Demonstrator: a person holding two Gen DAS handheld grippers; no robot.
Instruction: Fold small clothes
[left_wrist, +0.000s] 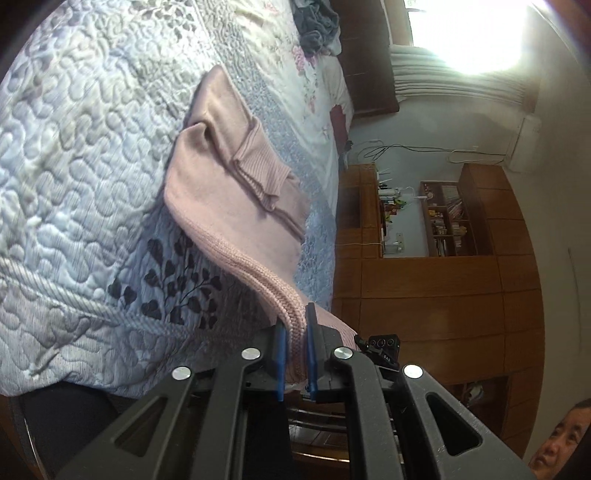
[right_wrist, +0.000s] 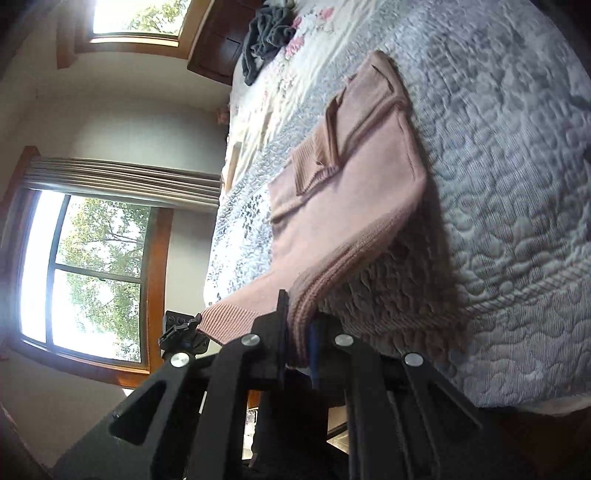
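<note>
Left wrist view: left tongs (left_wrist: 295, 343) pinching the ribbed hem of the pink sweater (left_wrist: 229, 184), right tongs (right_wrist: 297, 332) pinching the same hem, sleeves already folded in, hem lifted off the bed quilt (left_wrist: 74, 147); next, carry it forward over the collar

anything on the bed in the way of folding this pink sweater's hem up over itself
Nothing visible does. Both the left gripper and right gripper already clamp the pink knit sweater by its ribbed hem. The quilted pale bedspread around it lies bare; the crumpled grey garment sits far off.
</note>
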